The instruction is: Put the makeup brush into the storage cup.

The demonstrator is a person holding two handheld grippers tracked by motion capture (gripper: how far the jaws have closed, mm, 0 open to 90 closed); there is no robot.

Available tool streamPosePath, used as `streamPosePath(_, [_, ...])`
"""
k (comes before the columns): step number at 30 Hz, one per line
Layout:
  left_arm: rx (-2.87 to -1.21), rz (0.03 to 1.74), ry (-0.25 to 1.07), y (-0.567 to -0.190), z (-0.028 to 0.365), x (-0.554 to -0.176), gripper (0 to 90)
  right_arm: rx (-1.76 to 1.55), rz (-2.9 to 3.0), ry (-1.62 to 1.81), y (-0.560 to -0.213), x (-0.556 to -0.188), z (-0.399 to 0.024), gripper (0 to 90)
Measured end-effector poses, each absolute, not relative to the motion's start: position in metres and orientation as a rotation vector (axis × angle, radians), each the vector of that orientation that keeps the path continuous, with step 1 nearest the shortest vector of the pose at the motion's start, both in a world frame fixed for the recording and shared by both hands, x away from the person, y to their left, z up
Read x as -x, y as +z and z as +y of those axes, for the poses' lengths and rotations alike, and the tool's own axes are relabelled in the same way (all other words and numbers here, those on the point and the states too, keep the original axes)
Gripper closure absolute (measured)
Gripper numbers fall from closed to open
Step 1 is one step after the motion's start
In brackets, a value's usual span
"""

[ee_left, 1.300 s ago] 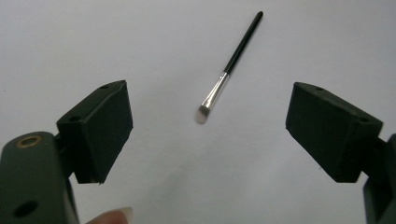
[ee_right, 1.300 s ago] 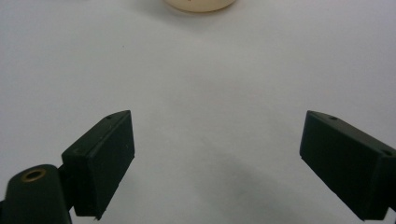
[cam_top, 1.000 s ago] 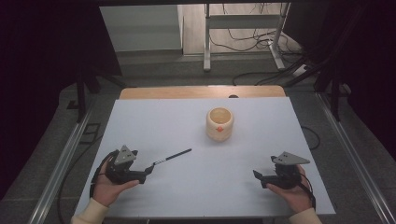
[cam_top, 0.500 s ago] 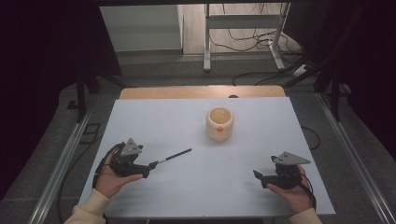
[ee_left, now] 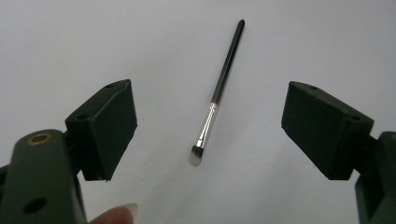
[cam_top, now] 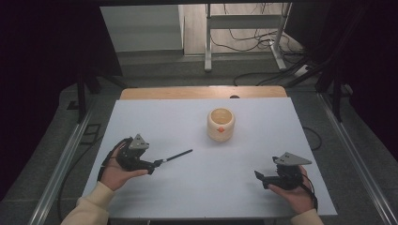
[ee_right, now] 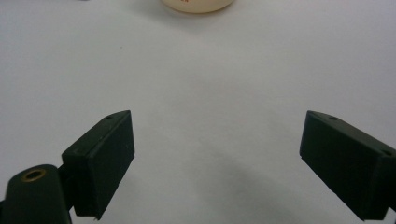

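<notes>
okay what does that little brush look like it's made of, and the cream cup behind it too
Brush: slim black handle with a smooth sheen, likely lacquered wood or plastic; a silvery collar that glints like metal; a short pale tuft of soft bristles. It lies between the open left claw jaws.
Cup: cream, matte, thick-walled, probably ceramic or plastic; the pictures leave that open.

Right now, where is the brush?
In the high view the brush lies flat on the table's left half, just ahead of the open left gripper, with the cup farther right.
</notes>
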State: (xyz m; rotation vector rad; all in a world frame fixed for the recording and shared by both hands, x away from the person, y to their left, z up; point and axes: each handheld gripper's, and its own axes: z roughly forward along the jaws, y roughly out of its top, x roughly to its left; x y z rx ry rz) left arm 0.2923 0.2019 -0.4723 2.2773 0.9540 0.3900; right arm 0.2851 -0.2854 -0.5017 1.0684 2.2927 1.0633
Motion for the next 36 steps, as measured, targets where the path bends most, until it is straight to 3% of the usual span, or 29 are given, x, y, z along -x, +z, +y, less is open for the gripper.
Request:
streamPosePath(15, [-2.416, 0.905, 0.282, -0.48, 0.182, -0.314, 21.2, -1.077, 2.29, 1.059, -0.502, -0.285, -0.286, 10.4])
streamPosePath(36, [-2.514, 0.872, 0.241, -0.489, 0.17, -0.335, 24.7, -1.082, 2.289, 1.054, -0.503, -0.286, -0.286, 10.4])
